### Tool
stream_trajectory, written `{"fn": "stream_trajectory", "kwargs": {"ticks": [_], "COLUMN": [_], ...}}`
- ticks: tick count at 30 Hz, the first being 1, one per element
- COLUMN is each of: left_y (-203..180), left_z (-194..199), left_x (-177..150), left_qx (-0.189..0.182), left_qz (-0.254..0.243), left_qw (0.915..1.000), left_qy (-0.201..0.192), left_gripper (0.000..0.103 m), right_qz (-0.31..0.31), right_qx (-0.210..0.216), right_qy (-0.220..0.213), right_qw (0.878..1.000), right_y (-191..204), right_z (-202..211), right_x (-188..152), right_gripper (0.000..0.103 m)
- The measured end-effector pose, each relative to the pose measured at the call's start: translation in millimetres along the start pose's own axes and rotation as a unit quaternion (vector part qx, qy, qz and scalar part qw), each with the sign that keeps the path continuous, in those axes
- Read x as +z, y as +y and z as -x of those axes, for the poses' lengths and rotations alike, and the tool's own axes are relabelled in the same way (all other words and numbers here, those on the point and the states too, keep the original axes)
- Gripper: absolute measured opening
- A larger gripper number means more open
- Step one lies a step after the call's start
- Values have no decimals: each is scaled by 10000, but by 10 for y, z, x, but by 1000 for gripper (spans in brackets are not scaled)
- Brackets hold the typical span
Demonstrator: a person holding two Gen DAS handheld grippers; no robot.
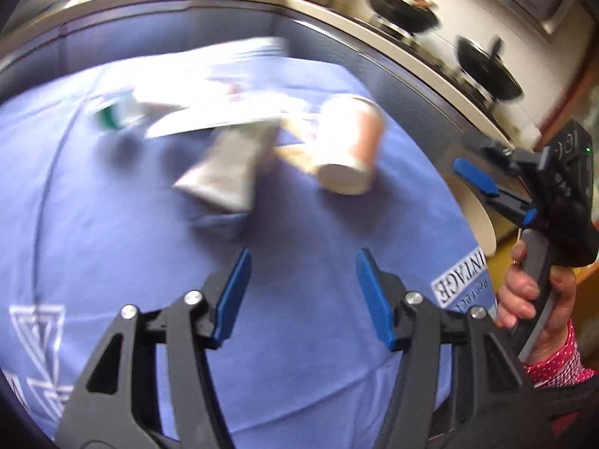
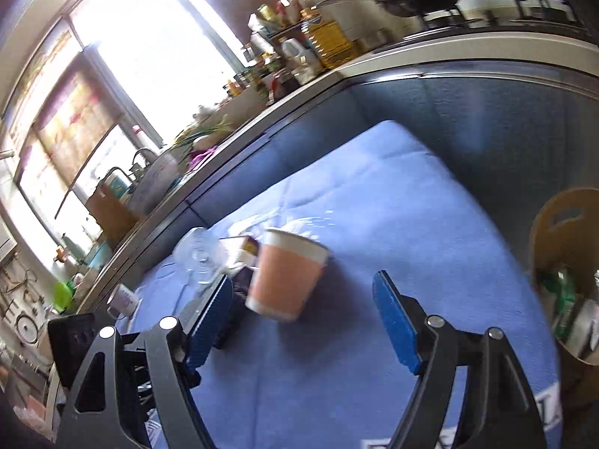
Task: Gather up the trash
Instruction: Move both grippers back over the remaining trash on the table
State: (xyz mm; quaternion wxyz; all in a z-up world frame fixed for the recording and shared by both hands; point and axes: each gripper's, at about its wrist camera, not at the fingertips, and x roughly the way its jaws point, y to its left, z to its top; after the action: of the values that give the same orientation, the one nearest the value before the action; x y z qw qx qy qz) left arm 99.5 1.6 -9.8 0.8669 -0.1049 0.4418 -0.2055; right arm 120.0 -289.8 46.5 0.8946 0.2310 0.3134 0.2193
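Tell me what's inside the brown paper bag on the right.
The brown paper bag holds something green, maybe a bottle, and a grey-white item, both blurred. Its front wall hides anything deeper.

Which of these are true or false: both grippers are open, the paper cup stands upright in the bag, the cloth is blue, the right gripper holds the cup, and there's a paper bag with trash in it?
1. Both the left gripper and the right gripper are open. True.
2. The paper cup stands upright inside the bag. False: it is on the blue cloth, outside the bag.
3. The cloth is blue. True.
4. The right gripper holds the cup. False: its jaws are apart and empty, with the cup beyond them.
5. A brown paper bag has items inside. True: something green and something grey show in it.
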Motion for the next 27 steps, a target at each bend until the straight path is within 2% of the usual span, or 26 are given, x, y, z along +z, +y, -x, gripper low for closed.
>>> {"fn": "stream_trajectory", "kwargs": {"ticks": [5,8,10,12,14,17,19,21,27], "left_y": [710,1017,1159,1302,1445,1624,1716,1758,1732], "left_z": [364,579,677,759,834,872,892,908,860], "left_x": [-6,-20,-19,-10,-33,5,46,73,156], "left_qx": [115,192,287,301,315,379,443,445,321], "left_qz": [1098,1569,1736,1890,1992,2198,2290,2328,2256], "left_qw": [9932,9856,9818,9780,9754,9700,9672,9661,9688], "left_qy": [-355,-602,-722,-825,-895,-970,-1002,-1024,-975], "left_gripper": [56,56,62,67,67,67,67,67,67], "right_qz": [46,5,-68,-149,101,631,820,1047,1218], "right_qx": [764,942,1096,1508,2190,2638,2548,2221,1607], "right_qy": [366,705,1026,1379,1812,2025,2141,2105,1501], "right_qw": [9964,9931,9886,9788,9587,9410,9394,9463,9679], "right_y": [466,640,733,877,1159,1467,1535,1553,1504], "right_z": [-689,-1058,-1240,-1293,-1212,-976,-911,-881,-895], "right_x": [432,506,429,244,-34,-404,-572,-641,-283], "right_gripper": [75,75,75,73,73,73,73,73,73]}}
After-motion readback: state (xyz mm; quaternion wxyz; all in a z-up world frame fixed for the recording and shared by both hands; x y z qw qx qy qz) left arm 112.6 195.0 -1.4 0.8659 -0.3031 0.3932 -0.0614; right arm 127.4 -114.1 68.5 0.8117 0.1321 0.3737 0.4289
